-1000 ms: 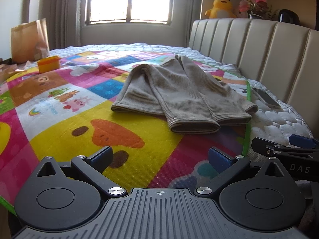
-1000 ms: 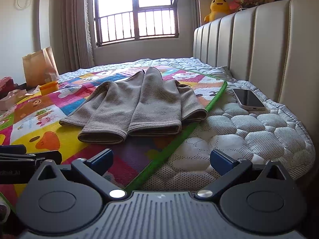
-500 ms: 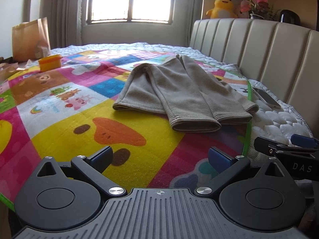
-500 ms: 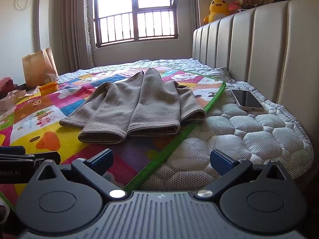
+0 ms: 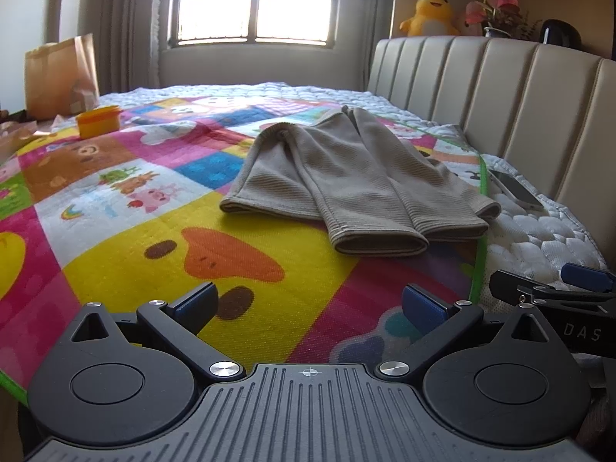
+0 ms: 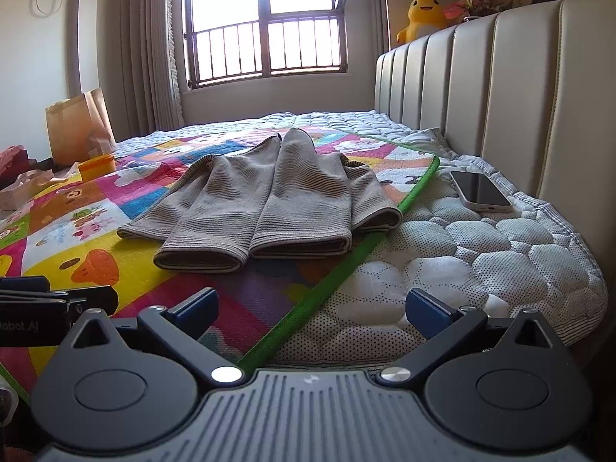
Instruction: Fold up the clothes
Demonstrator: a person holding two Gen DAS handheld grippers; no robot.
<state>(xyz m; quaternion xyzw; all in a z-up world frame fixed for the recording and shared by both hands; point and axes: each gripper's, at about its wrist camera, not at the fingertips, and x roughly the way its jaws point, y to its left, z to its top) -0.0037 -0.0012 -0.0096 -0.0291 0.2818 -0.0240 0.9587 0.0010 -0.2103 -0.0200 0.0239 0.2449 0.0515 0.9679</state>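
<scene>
Currently the beige knit garment [image 5: 346,177] is laid on the patterned play mat [image 5: 115,208] spread over the bed, sleeves folded in over the body, cuffs toward the cameras. Its right side is seen to lie near the mat's green edge [image 6: 346,265]; whether the cloth overlaps that edge cannot be told.

Risks, judged from this layout:
- A phone [image 6: 479,190] is left on the bare quilted mattress [image 6: 500,254], near the garment's right side. It could be swept or nudged if the cloth is dragged that way.
- The folded sleeves are loose layers. If only the top layer is pinched, the sleeves could slide out and the fold be undone.
- The mat could be caught together with the fabric if a finger is driven in too low.

Jaws:
- Left gripper [image 5: 308,306]: spread wide, nothing held, nothing touched; held well short of the cuffs.
- Right gripper [image 6: 312,310]: likewise spread wide and empty, held over the mat's green edge, short of the garment.
</scene>
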